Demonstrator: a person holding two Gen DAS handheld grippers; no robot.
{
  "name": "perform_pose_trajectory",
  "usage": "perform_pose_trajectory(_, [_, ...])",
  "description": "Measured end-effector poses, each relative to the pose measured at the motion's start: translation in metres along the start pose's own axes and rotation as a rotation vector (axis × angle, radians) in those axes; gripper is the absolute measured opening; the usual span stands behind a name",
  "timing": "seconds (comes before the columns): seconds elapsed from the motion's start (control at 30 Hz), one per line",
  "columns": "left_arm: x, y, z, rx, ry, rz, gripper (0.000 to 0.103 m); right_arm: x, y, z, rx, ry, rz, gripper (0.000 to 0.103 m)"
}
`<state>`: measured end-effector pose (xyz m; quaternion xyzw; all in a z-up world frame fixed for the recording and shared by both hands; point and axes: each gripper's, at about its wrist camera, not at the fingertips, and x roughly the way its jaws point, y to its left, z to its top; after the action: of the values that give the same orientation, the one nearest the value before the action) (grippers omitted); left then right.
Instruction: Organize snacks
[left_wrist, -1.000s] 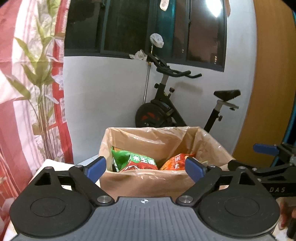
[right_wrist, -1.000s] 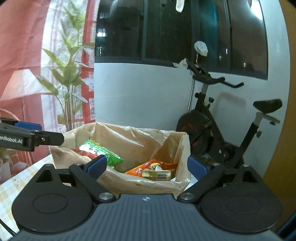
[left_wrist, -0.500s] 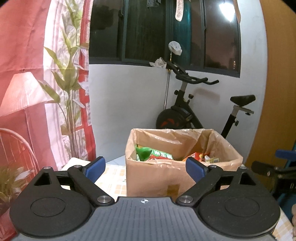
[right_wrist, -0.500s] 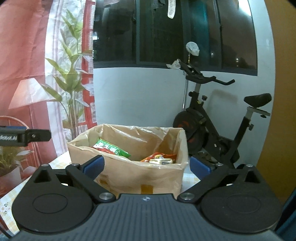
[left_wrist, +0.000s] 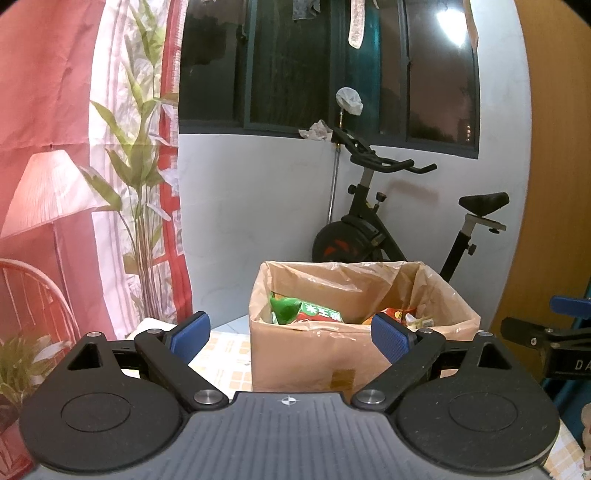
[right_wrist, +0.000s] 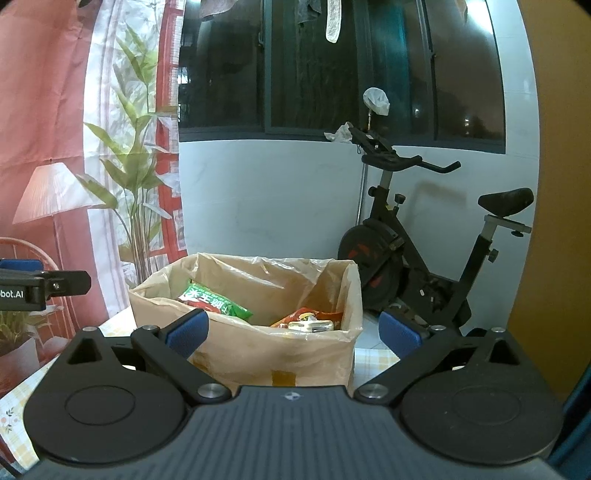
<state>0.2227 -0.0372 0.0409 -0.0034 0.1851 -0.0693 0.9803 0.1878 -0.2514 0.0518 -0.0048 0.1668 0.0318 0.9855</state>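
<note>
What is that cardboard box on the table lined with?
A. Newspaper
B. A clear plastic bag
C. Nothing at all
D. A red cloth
B: a thin see-through plastic bag is draped over the rim of the cardboard box, and the green snack packet and the other snacks lie inside it.

Left gripper (left_wrist: 291, 334): level, jaws spread wide, blue pads (left_wrist: 190, 334) bare, nothing held. Right gripper (right_wrist: 293, 330): level beside it, jaws equally wide, likewise holding nothing.
</note>
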Motion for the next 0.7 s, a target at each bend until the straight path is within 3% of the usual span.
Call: perform_pose_trajectory(0.7, [-0.0006, 0.0014, -0.0005, -0.015, 0.004, 0.016, 0.095, 0.0004, -0.0018, -0.0024, 0.005, 0.0, -0.003, 0.101])
